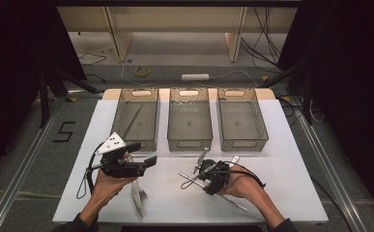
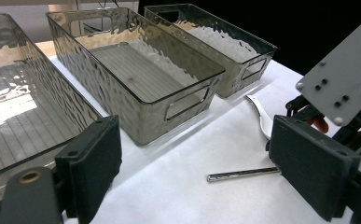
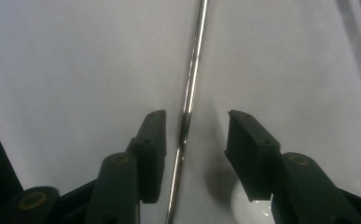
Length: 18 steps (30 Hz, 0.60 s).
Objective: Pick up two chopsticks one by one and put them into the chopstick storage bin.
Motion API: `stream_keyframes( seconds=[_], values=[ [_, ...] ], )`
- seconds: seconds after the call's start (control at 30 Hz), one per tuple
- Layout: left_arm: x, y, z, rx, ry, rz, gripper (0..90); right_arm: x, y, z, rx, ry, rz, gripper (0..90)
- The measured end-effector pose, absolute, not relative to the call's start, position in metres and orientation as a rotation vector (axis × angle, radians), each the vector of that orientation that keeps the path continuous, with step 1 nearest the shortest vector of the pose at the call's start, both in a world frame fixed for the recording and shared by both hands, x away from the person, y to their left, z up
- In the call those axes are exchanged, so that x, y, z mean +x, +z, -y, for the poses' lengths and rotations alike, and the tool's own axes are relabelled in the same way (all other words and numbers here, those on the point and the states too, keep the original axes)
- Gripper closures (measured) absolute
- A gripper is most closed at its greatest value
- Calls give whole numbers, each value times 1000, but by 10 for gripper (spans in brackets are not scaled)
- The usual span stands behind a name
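Observation:
My right gripper (image 1: 208, 173) points down at the white table, its jaws either side of a thin metal rod (image 3: 194, 70) without touching it. Near the lower jaw lies the bowl of a white spoon (image 3: 249, 209). From above, the rod (image 1: 237, 205) runs out towards the front edge and the spoon's handle (image 1: 201, 158) points at the bins. My left gripper (image 1: 143, 153) hovers level at the left, open and empty (image 2: 194, 135), facing the middle bin (image 2: 141, 70). The rod (image 2: 243, 174) and spoon (image 2: 262, 119) lie ahead of it.
Three clear bins stand in a row at the back: left (image 1: 137, 118), middle (image 1: 189, 120), right (image 1: 241, 120). A thin stick leans in the left one. A pale fork (image 1: 138, 195) lies near the front edge under my left hand. Another small utensil (image 1: 234, 158) lies right of the spoon.

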<state>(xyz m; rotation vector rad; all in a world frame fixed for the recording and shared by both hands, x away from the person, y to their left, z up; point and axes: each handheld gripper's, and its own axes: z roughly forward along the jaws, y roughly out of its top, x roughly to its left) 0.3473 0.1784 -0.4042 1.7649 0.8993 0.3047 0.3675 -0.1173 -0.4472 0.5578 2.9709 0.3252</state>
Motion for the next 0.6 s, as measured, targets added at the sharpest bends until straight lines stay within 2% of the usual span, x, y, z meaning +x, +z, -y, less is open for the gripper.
stream_keyframes(
  seconds=[0.33, 0.6],
  values=[
    [342, -405, -176, 1783, 321, -879, 167, 371, -454, 113, 525, 265, -3007, 728],
    [342, -407, -175, 1793, 321, -877, 167, 373, -456, 113, 521, 244, -3032, 781]
  ],
)
